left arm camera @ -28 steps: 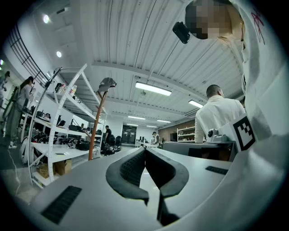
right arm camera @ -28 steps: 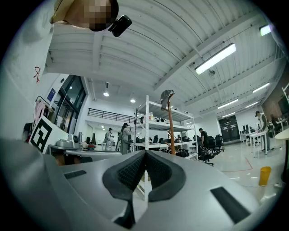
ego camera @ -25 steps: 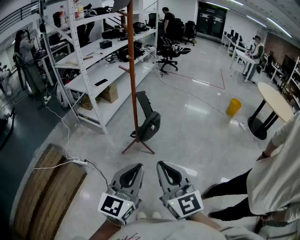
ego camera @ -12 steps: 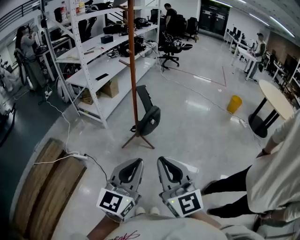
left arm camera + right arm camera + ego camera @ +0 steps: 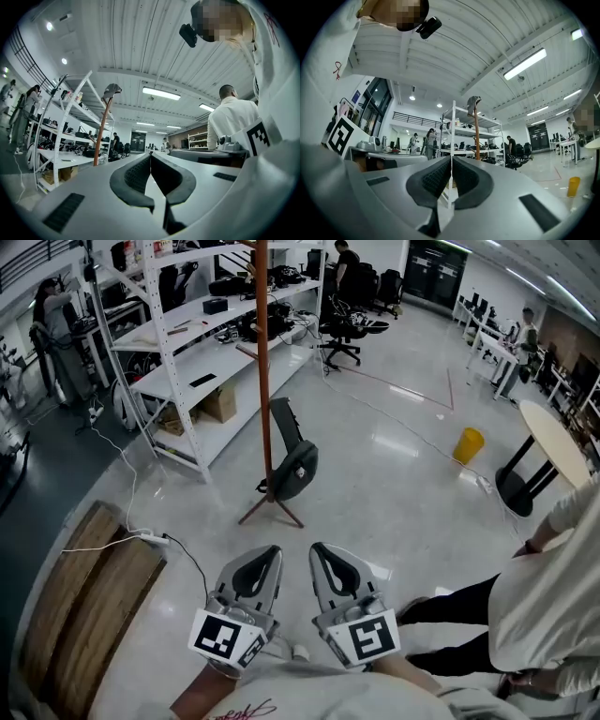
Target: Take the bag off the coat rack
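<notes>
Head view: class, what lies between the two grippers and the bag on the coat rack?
Only bare, shiny floor, then the feet of the coat rack, in the head view; nothing else lies between the left gripper, the right gripper and the bag.

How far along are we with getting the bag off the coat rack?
Done: nothing yet; the bag hangs low on the coat rack. In hand: nothing; the left gripper and right gripper are both shut and empty, held well short of the rack. Left: close in, grip the bag and lift it off.
</notes>
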